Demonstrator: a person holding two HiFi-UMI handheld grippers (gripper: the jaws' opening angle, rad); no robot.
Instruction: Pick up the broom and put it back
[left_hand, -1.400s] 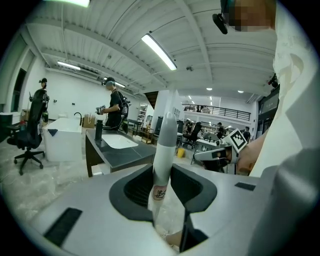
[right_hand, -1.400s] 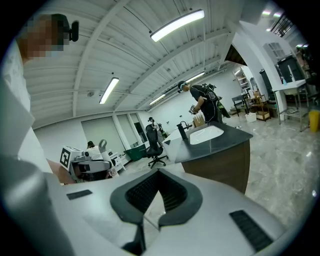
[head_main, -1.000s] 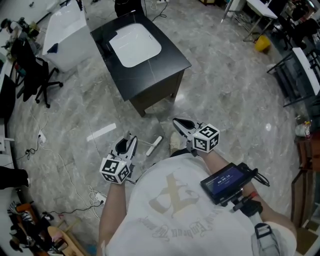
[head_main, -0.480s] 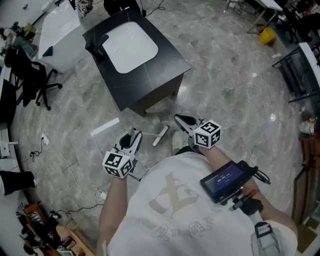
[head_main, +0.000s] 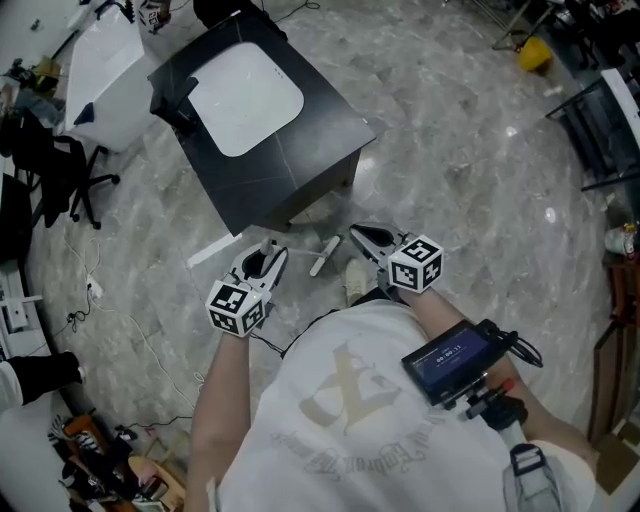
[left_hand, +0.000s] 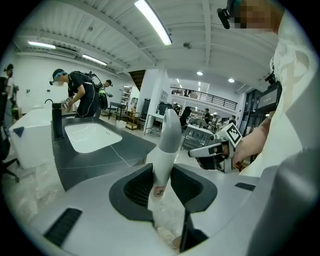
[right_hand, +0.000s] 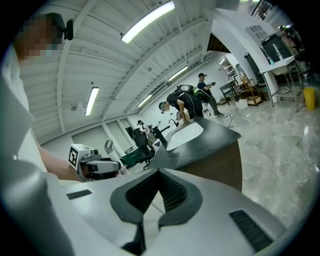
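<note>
We saw the left gripper (head_main: 265, 256) pinching the broom (left_hand: 167, 145) by its handle. In the left gripper view the two dark pads (left_hand: 137, 187) pressed on either side of a white tube that rose between them to a grey end, with a small label on the tube right at the pads. Below the pads lay something pale and crumpled that we could not make out. The right gripper (head_main: 356, 238) carried nothing. In its own view the jaws were pressed together at their tips, with only a narrow wedge of floor showing behind them. From the head view both grippers were out in front of the person's white shirt, well apart from each other. A short pale length of the broom (head_main: 325, 255) showed between them, above the grey marbled floor (head_main: 450, 170). Just beyond stood the black cabinet (head_main: 300, 150) with a white basin (head_main: 245, 95) set into its top, its near corner close to both grippers. A white strip (head_main: 213, 250) lay on the floor beside the left gripper. A pale shoe (head_main: 355, 282) showed below the right gripper, and a device with a lit screen (head_main: 450, 360) was strapped to the right forearm.
</note>
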